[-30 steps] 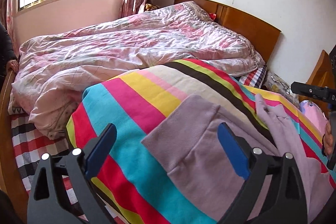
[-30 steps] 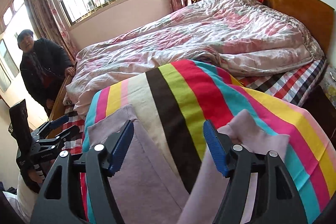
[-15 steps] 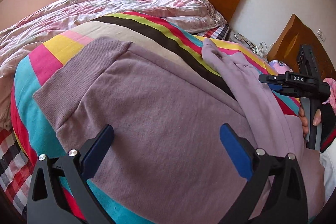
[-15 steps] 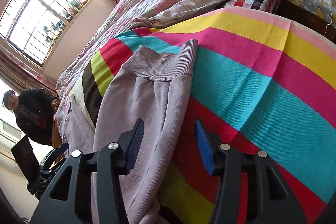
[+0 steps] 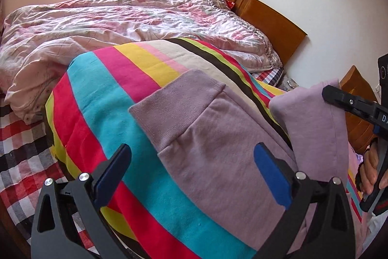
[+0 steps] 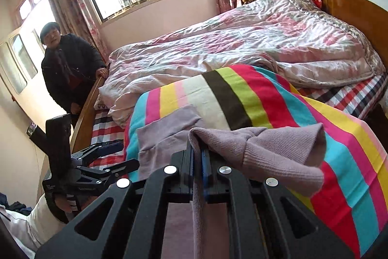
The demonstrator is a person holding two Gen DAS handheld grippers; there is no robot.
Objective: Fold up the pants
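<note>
Lilac sweatpants [image 5: 218,152] lie on a striped blanket [image 5: 101,113], the ribbed waistband [image 5: 174,106] toward the far side. My left gripper [image 5: 191,174] is open, hovering just above the pants near the waistband, empty. My right gripper [image 6: 197,159] is shut on the ribbed cuff [image 6: 266,152] of a pant leg and holds it lifted above the blanket. In the left wrist view that lifted leg [image 5: 312,123] hangs from the right gripper [image 5: 329,92] at the right. The left gripper [image 6: 106,157] also shows at the left of the right wrist view.
A pink quilt [image 5: 121,23] covers the far half of the bed. A wooden headboard [image 5: 266,21] stands at the right. A checked sheet [image 5: 21,149] shows at the left edge. A person in a black coat [image 6: 68,67] stands at the footboard by the window.
My right gripper has shut on the pant leg's cuff and lifted it off the blanket. My left gripper has stayed open and shifted back toward the waistband.
</note>
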